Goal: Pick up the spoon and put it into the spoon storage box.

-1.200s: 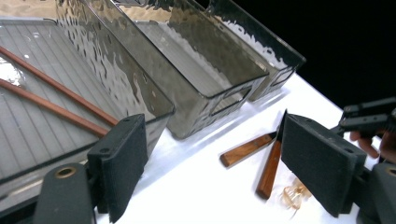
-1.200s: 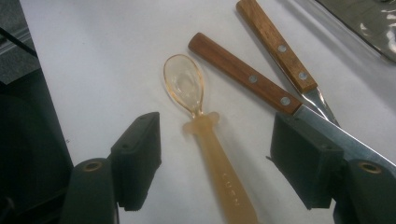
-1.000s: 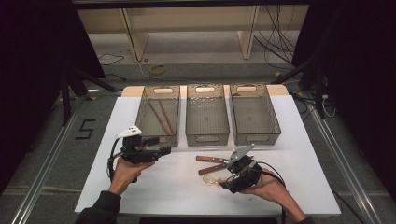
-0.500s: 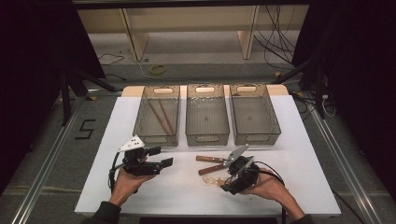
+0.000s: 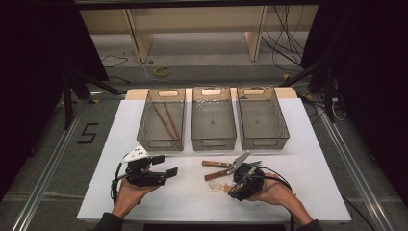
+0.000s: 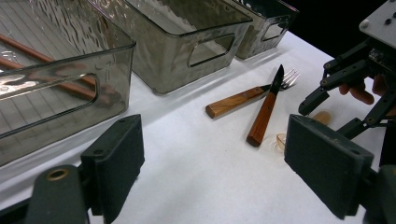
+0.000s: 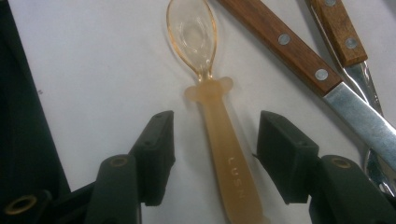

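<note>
A translucent amber spoon (image 7: 219,121) lies on the white table, bowl pointing away from my right gripper (image 7: 215,133). The right gripper's jaws stand on either side of the spoon's handle with a gap on each side. They have just been closing and are open. From above, the right gripper (image 5: 234,187) is at the near middle of the table over the spoon (image 5: 215,186). My left gripper (image 5: 166,166) hovers at the near left, open, nothing between its pads (image 6: 116,158).
A wooden-handled knife (image 7: 280,39) and fork (image 7: 343,32) lie crossed just beyond the spoon. Three clear bins stand in a row farther back: the left bin (image 5: 161,143) holds two brown sticks (image 5: 166,120), then the middle bin (image 5: 213,142) and right bin (image 5: 264,142).
My left gripper has moved toward the table's near edge and a little lower. The right hand has stayed over the spoon.
</note>
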Action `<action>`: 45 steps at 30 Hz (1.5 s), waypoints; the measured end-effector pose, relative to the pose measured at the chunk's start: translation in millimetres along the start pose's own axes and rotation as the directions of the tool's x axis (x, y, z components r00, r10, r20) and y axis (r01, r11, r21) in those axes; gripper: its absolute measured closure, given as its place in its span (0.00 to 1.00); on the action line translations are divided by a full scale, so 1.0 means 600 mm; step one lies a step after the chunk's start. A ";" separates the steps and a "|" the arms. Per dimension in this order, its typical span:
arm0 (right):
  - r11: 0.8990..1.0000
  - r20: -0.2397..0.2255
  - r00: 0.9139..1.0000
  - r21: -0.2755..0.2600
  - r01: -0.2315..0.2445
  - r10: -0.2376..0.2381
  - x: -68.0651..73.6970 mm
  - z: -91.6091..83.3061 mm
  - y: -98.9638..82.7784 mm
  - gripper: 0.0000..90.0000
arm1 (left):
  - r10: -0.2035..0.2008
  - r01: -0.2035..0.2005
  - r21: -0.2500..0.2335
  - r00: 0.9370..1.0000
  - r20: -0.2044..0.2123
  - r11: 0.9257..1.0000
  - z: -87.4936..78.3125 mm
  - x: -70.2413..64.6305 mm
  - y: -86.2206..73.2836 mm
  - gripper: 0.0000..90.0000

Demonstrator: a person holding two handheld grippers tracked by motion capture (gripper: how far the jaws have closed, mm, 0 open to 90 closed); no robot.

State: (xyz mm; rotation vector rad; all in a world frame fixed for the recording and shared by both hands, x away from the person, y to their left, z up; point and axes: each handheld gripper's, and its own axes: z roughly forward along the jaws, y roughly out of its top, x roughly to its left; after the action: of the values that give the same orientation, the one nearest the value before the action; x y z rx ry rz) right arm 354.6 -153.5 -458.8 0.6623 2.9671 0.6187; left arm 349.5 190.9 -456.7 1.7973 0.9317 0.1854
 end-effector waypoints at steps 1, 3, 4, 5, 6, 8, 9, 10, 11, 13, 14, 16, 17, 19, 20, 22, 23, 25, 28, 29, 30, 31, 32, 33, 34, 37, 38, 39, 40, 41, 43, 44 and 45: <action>1.000 0.004 1.000 -0.004 -0.010 0.010 0.001 0.002 0.001 0.54 | 0.004 -0.004 0.002 1.000 -0.003 1.000 0.000 0.000 -0.001 0.21; 1.000 -0.001 1.000 -0.001 -0.007 0.007 0.000 0.003 0.001 0.56 | 0.004 -0.004 0.002 1.000 -0.008 1.000 0.000 0.000 -0.002 0.22; 1.000 -0.003 1.000 0.002 -0.006 0.006 0.000 0.003 0.001 0.57 | 0.006 -0.006 0.005 1.000 -0.006 1.000 0.000 0.000 -0.003 0.21; 1.000 -0.001 1.000 0.008 0.001 -0.001 0.000 0.003 0.002 0.58 | 0.008 -0.008 0.007 1.000 -0.006 1.000 0.000 -0.001 -0.004 0.21; 1.000 -0.003 1.000 0.015 0.012 -0.012 0.000 0.002 0.002 0.59 | 0.013 -0.013 0.006 1.000 -0.008 1.000 0.000 -0.001 -0.004 0.21; 1.000 -0.001 1.000 0.017 0.005 -0.005 0.002 0.002 0.003 0.62 | 0.014 -0.014 0.003 1.000 -0.009 1.000 -0.001 -0.001 -0.006 0.22; 1.000 0.002 1.000 0.019 0.019 -0.019 0.001 0.002 0.003 0.63 | 0.015 -0.015 0.006 1.000 -0.011 1.000 -0.001 -0.001 -0.006 0.22; 0.999 0.007 0.999 0.026 0.039 -0.039 0.000 0.003 0.003 0.64 | 0.017 -0.017 0.007 1.000 -0.013 1.000 -0.002 0.000 -0.007 0.22; 0.999 0.014 0.999 0.031 0.042 -0.042 0.000 0.003 0.003 0.65 | 0.018 -0.017 0.006 1.000 -0.011 1.000 -0.003 0.001 -0.007 0.22; 0.998 0.012 0.999 0.045 0.043 -0.044 0.000 0.004 0.002 0.68 | 0.014 -0.014 0.002 1.000 -0.009 1.000 -0.003 0.001 -0.007 0.22; 0.998 0.014 0.999 0.044 0.034 -0.035 0.001 0.005 0.002 0.69 | 0.015 -0.015 0.002 1.000 -0.008 1.000 -0.003 0.001 -0.007 0.22; 0.998 0.023 0.999 0.064 0.029 -0.030 0.001 0.007 0.002 0.72 | 0.011 -0.010 0.007 1.000 -0.007 1.000 -0.001 0.001 -0.008 0.22; 0.997 0.025 0.999 0.069 0.036 -0.037 0.000 0.006 0.003 0.73 | 0.012 -0.011 0.010 1.000 -0.007 1.000 -0.001 0.001 -0.009 0.22; 0.997 0.036 0.998 0.073 0.038 -0.041 -0.001 0.007 0.004 0.76 | 0.015 -0.015 0.014 1.000 -0.005 1.000 0.000 0.001 -0.009 0.22; 0.997 0.036 0.999 0.076 0.031 -0.034 -0.001 0.007 0.005 0.77 | 0.014 -0.014 0.011 1.000 -0.005 1.000 0.000 0.000 -0.009 0.22; 0.995 0.046 0.997 0.083 0.060 -0.064 0.002 0.008 0.006 0.78 | 0.015 -0.015 0.012 1.000 -0.003 1.000 0.001 -0.001 -0.010 0.22; 0.994 0.052 0.996 0.088 0.065 -0.070 0.005 0.008 0.007 0.79 | 0.014 -0.014 0.012 1.000 -0.002 1.000 0.002 -0.001 -0.010 0.22; 0.993 0.056 0.995 0.094 0.077 -0.082 0.009 0.009 0.010 0.83 | 0.018 -0.018 0.016 1.000 -0.002 1.000 0.003 -0.001 -0.011 0.22; 0.990 0.065 0.993 0.099 0.095 -0.102 0.013 0.009 0.010 0.84 | 0.021 -0.021 0.018 1.000 -0.002 1.000 0.005 -0.002 -0.012 0.22; 0.988 0.063 0.991 0.104 0.114 -0.121 0.012 0.008 0.010 0.85 | 0.019 -0.019 0.014 1.000 -0.001 1.000 0.005 -0.002 -0.013 0.22; 0.988 0.067 0.990 0.104 0.114 -0.121 0.014 0.008 0.010 0.85 | 0.017 -0.017 0.012 1.000 -0.001 1.000 0.005 -0.002 -0.013 0.22; 0.988 0.069 0.990 0.106 0.115 -0.123 0.014 0.008 0.011 0.85 | 0.020 -0.020 0.013 1.000 0.002 1.000 0.005 -0.002 -0.013 0.22; 0.988 0.069 0.990 0.106 0.113 -0.121 0.015 0.008 0.011 0.85 | 0.024 -0.024 0.016 1.000 0.002 1.000 0.005 -0.003 -0.013 0.22; 0.988 0.067 0.991 0.105 0.111 -0.118 0.014 0.007 0.010 0.85 | 0.026 -0.026 0.014 1.000 0.001 1.000 0.006 -0.003 -0.014 0.22; 0.988 0.061 0.991 0.104 0.112 -0.119 0.013 0.007 0.010 0.85 | 0.026 -0.026 0.011 1.000 0.001 1.000 0.006 -0.003 -0.014 0.22; 0.992 0.052 0.993 0.069 0.101 -0.105 0.011 -0.001 0.009 0.85 | 0.019 -0.019 0.000 1.000 0.000 1.000 0.006 -0.002 -0.014 0.22; 0.995 0.051 0.995 0.057 0.086 -0.089 0.011 -0.005 0.009 0.85 | 0.021 -0.021 -0.002 1.000 0.001 1.000 0.005 -0.001 -0.014 0.22; 0.994 0.047 0.994 0.052 0.091 -0.094 0.010 -0.009 0.009 0.85 | 0.018 -0.018 -0.006 1.000 0.001 1.000 0.005 0.000 -0.014 0.22; 0.996 0.046 0.995 0.039 0.085 -0.087 0.009 -0.012 0.009 0.85 | 0.016 -0.016 -0.011 1.000 -0.001 1.000 0.004 0.000 -0.014 0.22; 0.996 0.043 0.996 0.022 0.083 -0.084 0.008 -0.015 0.009 0.86 | 0.016 -0.016 -0.013 1.000 -0.003 1.000 0.004 0.000 -0.014 0.22; 0.998 0.043 0.998 0.004 0.055 -0.055 0.007 -0.020 0.010 0.86 | 0.012 -0.012 -0.021 1.000 -0.005 1.000 0.004 0.000 -0.014 0.22; 0.998 0.045 0.997 -0.006 0.056 -0.056 0.005 -0.023 0.010 0.86 | 0.012 -0.012 -0.024 1.000 -0.006 1.000 0.003 0.000 -0.014 0.22; 0.999 0.043 0.998 -0.024 0.049 -0.048 0.002 -0.026 0.010 0.86 | 0.015 -0.015 -0.026 1.000 -0.005 1.000 0.003 0.001 -0.014 0.22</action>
State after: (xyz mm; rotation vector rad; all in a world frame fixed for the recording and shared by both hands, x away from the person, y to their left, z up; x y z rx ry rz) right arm 353.7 -154.0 -442.2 0.5920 2.9219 0.6291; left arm 346.5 191.1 -464.8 1.7811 0.9160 0.2106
